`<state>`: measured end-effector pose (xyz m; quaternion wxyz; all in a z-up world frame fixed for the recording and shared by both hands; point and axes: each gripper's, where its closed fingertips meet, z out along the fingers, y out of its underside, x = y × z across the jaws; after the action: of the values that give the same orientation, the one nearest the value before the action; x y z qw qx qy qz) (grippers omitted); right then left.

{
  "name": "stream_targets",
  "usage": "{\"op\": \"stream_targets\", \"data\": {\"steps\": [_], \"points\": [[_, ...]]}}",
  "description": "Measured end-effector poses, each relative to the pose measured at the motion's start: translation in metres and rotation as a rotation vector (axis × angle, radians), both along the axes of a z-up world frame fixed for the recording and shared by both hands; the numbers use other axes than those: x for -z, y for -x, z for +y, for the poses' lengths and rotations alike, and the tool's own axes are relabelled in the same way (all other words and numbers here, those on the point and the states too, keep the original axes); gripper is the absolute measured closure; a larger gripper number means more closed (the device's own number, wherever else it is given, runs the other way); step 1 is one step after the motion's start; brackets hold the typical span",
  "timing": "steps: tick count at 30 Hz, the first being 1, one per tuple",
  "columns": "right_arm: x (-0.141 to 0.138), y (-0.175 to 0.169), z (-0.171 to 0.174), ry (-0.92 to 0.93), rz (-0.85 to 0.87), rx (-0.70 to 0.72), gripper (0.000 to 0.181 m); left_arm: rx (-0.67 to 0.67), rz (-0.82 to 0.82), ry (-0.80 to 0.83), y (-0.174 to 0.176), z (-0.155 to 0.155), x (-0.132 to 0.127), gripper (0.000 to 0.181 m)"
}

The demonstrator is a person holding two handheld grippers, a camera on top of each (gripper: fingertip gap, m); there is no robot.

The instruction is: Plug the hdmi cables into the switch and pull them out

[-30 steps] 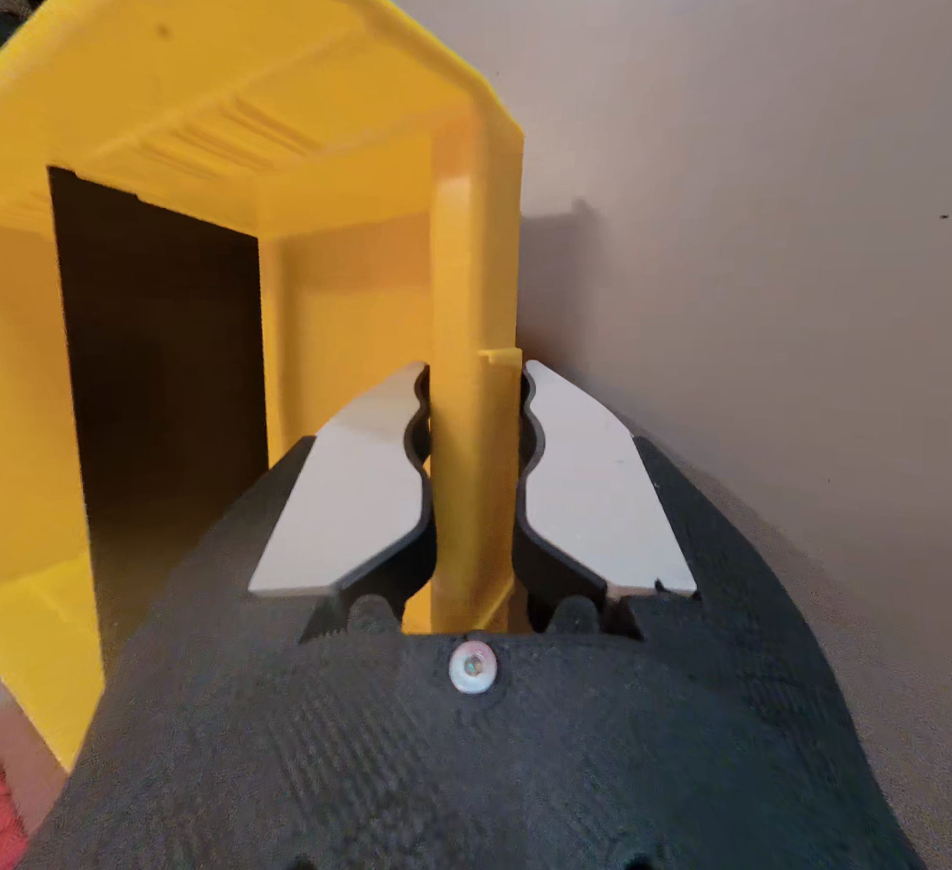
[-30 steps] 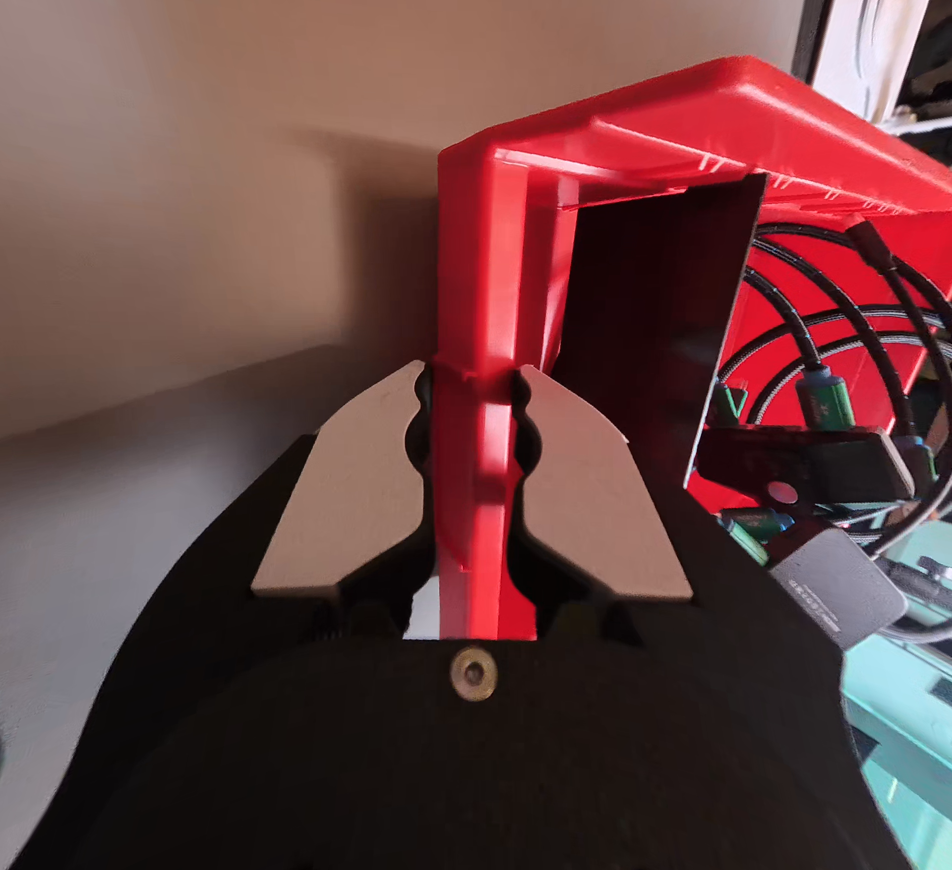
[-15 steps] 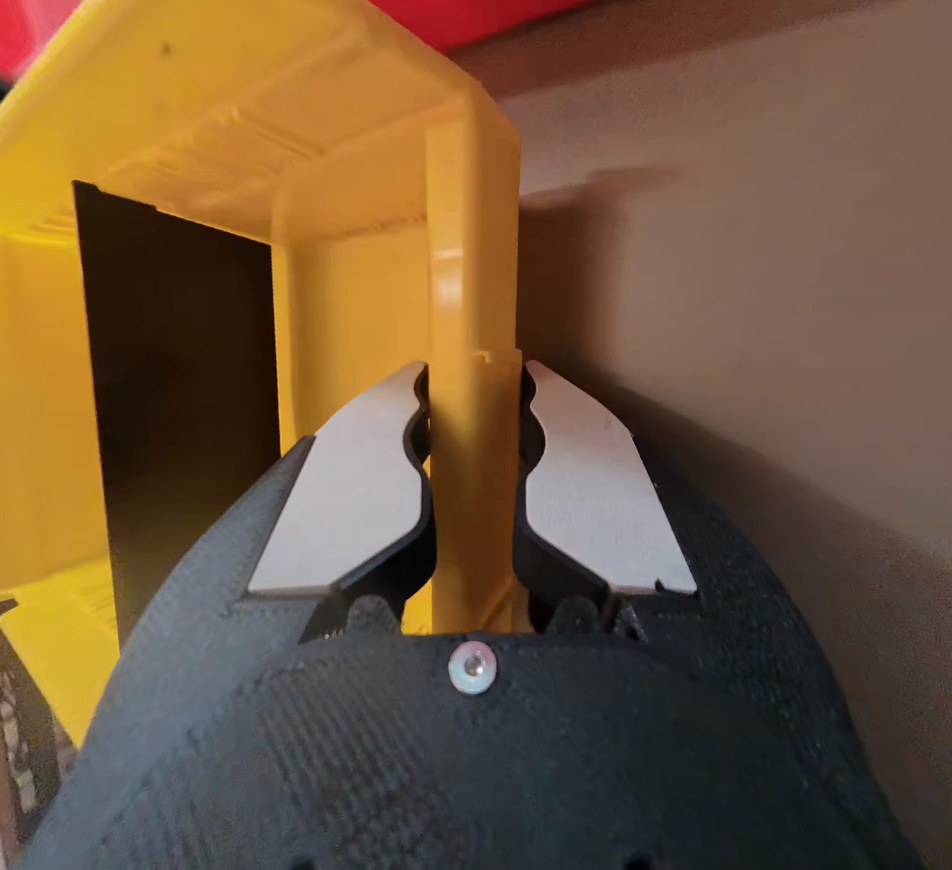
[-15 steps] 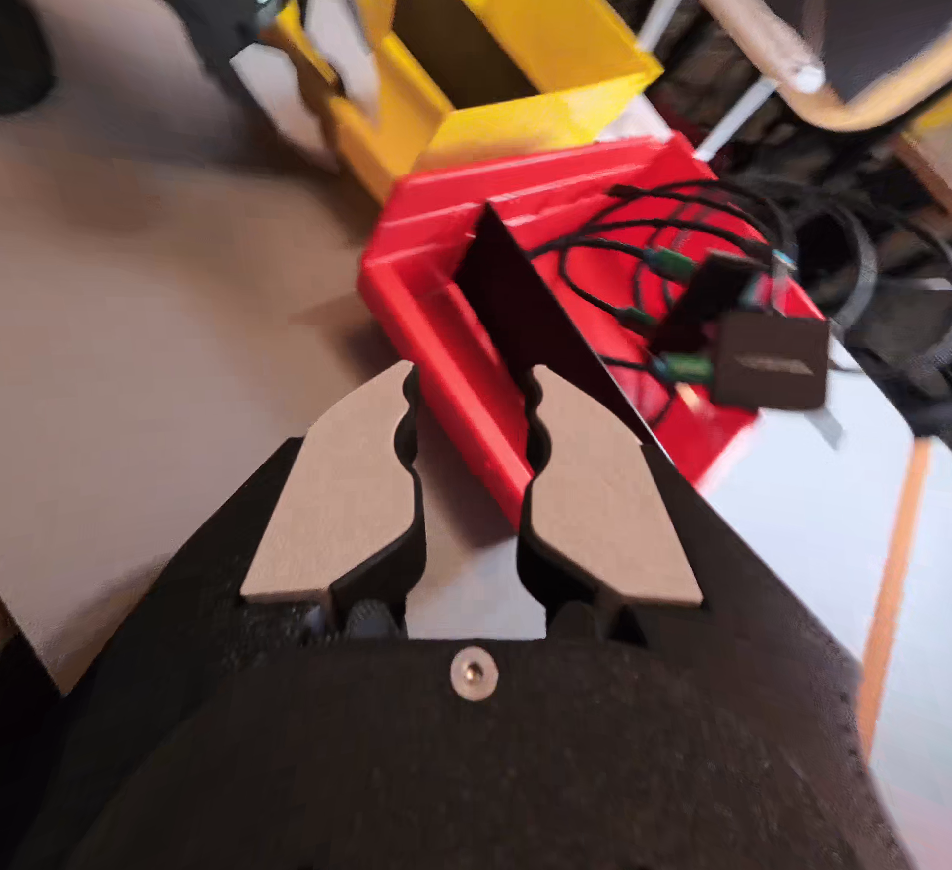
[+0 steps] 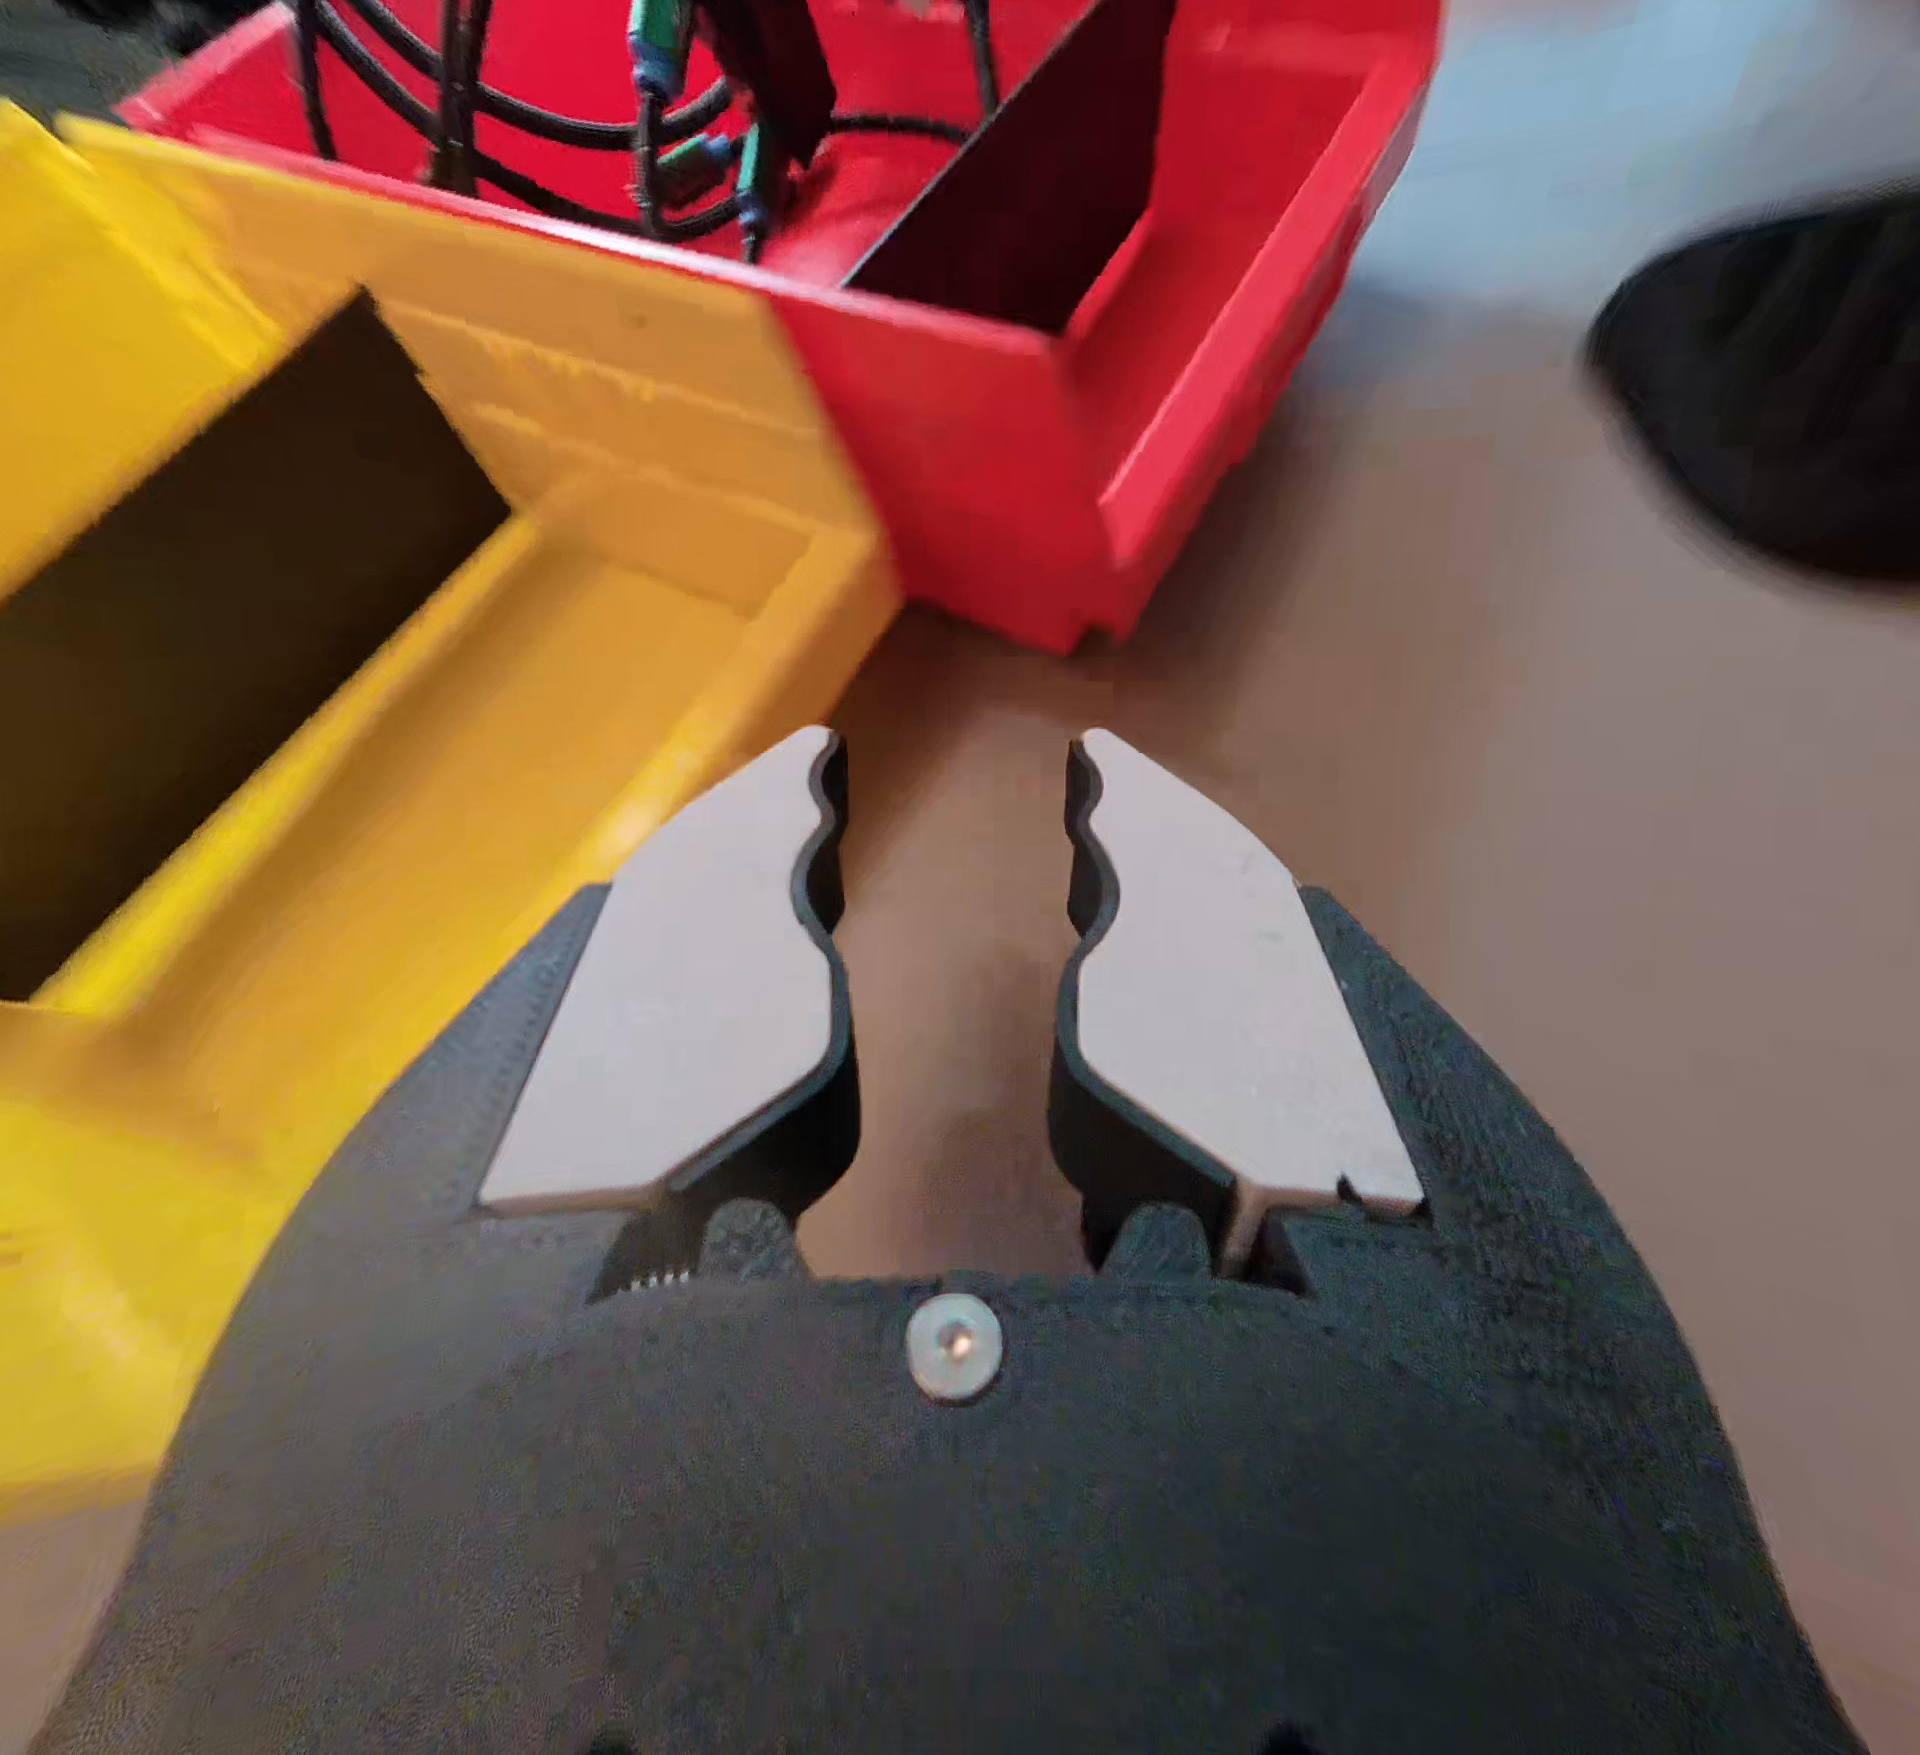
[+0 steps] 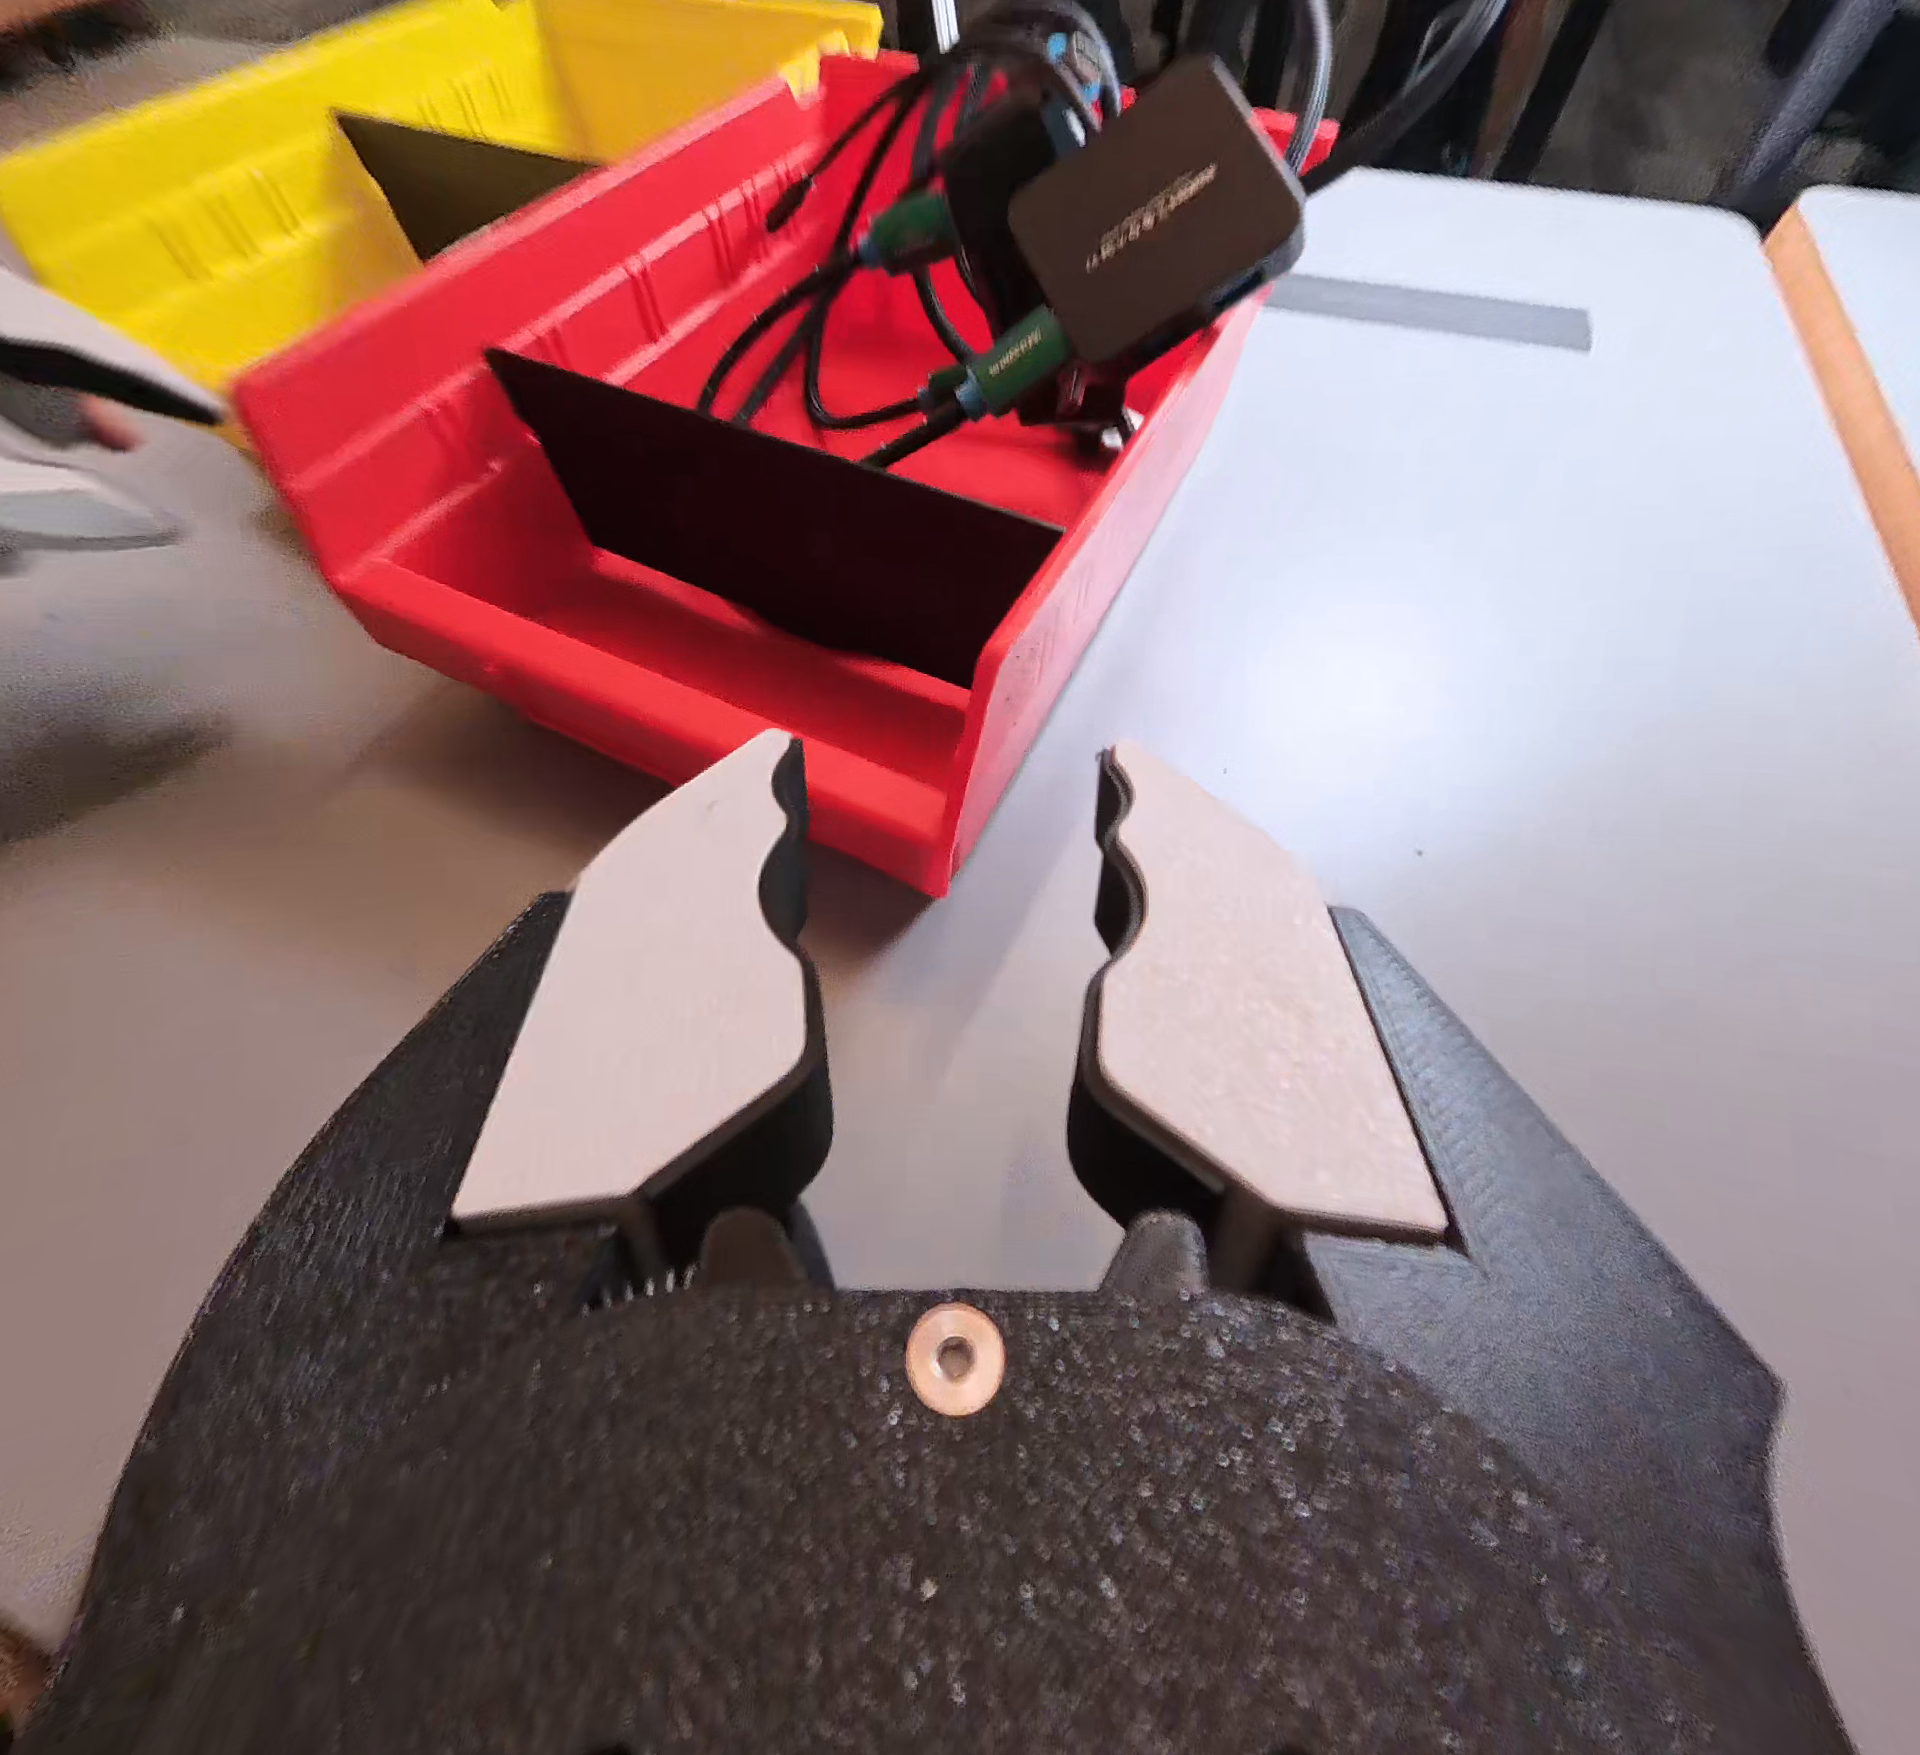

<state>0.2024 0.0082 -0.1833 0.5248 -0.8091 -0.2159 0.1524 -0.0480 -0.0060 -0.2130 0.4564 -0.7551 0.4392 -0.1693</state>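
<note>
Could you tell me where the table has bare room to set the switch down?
Bare table lies right of the red bin, up to the grey tape strip. The bin's rear compartment is crowded with cables and the switch; its front compartment looks empty.

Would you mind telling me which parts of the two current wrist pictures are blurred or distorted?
Left wrist view: yellow bin and right tongs smeared by motion, left tongs sharper. Right wrist view: mostly crisp on the red bin and switch, soft at the left edge; wide-angle lens bends the table.
</note>
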Motion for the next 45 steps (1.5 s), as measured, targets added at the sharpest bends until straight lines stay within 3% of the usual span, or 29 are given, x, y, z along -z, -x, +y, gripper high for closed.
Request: {"op": "stream_targets", "data": {"steps": [4,9,14,18,29,33,36,40,45], "points": [[0.021,0.017,0.026,0.088,-0.048,0.01,0.128,-0.132,-0.305,0.229,-0.048,-0.008,0.0,0.136],[0.036,0.016,0.046,0.042,-0.106,0.076,0.164,-0.309,-0.306,0.146,-0.069,0.028,0.005,0.137],[0.036,0.006,0.054,0.004,-0.089,0.125,0.169,-0.452,-0.303,-0.02,-0.072,0.048,0.005,0.155],[0.027,0.0,0.05,-0.037,-0.132,0.14,0.172,-0.453,-0.289,-0.06,-0.075,0.049,-0.003,0.159],[-0.064,-0.003,-0.019,-0.279,-0.113,0.182,0.174,-0.351,-0.374,-0.312,-0.073,0.009,-0.11,0.169],[-0.113,0.018,-0.043,-0.423,-0.139,0.158,0.173,-0.367,-0.425,-0.417,-0.05,-0.014,-0.152,0.17],[-0.151,0.053,-0.057,-0.526,-0.109,0.09,0.172,-0.416,-0.445,-0.501,-0.012,-0.036,-0.184,0.171],[-0.182,0.126,-0.066,-0.61,-0.038,-0.05,0.171,-0.542,-0.443,-0.587,0.062,-0.066,-0.211,0.171],[-0.191,0.237,-0.072,-0.617,0.057,-0.251,0.171,-0.743,-0.412,-0.621,0.167,-0.107,-0.214,0.171]]}}
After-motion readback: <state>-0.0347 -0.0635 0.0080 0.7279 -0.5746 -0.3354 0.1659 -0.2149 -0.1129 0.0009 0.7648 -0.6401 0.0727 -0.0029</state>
